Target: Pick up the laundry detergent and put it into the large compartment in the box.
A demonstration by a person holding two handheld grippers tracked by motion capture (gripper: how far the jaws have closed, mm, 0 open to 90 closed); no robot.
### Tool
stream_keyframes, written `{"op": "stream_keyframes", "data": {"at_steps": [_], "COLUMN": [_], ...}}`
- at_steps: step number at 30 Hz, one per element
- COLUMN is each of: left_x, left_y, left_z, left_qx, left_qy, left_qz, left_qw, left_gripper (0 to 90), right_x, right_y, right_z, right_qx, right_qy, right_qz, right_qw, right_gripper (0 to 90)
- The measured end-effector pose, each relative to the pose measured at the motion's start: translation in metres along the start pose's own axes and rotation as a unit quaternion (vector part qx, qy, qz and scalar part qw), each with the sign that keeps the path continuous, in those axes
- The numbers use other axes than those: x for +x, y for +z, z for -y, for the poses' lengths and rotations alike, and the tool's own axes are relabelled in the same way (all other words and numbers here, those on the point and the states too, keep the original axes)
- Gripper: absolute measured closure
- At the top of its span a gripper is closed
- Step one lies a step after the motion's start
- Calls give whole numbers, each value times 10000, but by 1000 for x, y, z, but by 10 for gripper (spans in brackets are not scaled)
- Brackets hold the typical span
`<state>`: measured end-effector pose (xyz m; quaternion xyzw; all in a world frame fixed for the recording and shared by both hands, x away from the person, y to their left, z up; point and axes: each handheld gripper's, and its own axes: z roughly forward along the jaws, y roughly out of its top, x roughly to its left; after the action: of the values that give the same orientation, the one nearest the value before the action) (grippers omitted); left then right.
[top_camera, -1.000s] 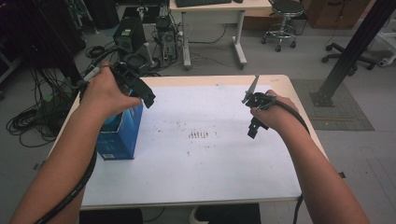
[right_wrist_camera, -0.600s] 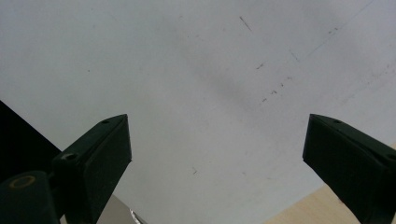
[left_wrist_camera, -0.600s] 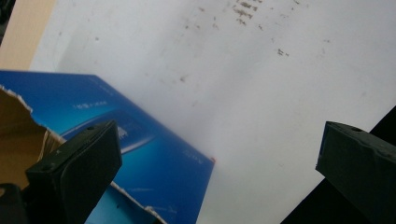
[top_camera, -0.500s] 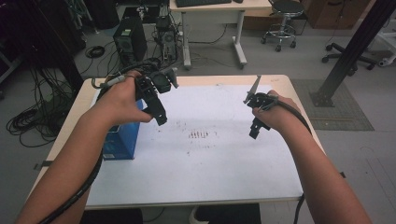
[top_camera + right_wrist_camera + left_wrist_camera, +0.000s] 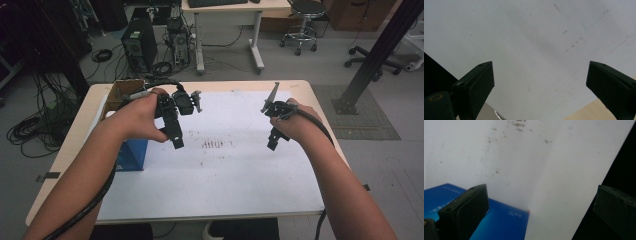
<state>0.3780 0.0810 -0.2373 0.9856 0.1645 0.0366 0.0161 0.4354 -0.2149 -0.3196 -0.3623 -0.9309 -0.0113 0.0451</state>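
The blue box point(image 5: 131, 152) stands at the desk's point(image 5: 240, 195) left edge, just below and left of the left hand-held gripper point(image 5: 176, 139), whose jaws gape empty, while the right hand-held gripper point(image 5: 274, 141), likewise spread, hovers well apart.

The high view is dim, with muted colour and dark, underexposed room corners. The white rectangular sheet point(image 5: 240, 165) covering the wooden table is its brightest area, without glare. Straight lines bow slightly toward the frame edges. Both gripper views are soft; the near black jaws are blurred. A broad soft shadow crosses the sheet point(image 5: 541, 45) there.
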Motion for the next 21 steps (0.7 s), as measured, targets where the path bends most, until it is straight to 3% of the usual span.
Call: {"op": "stream_keyframes", "data": {"at_steps": [3, 11, 21], "left_x": [0, 3, 5], "left_y": [2, 8, 2], "left_z": [-3, -3, 0], "left_qx": [130, 167, 84], "left_qy": [137, 350, 313], "left_qz": [32, 141, 126], "left_qw": [9998, 9991, 9994], "left_gripper": [2, 2, 2], "right_x": [1, 2, 4], "right_y": [0, -1, -1], "right_z": [-1, -1, -2], "right_qx": [13, 28, 31], "right_qy": [-4, -33, -101], "right_qz": [2, 11, -20], "right_qw": [10000, 10000, 9999], "right_gripper": [77, 77, 77]}}
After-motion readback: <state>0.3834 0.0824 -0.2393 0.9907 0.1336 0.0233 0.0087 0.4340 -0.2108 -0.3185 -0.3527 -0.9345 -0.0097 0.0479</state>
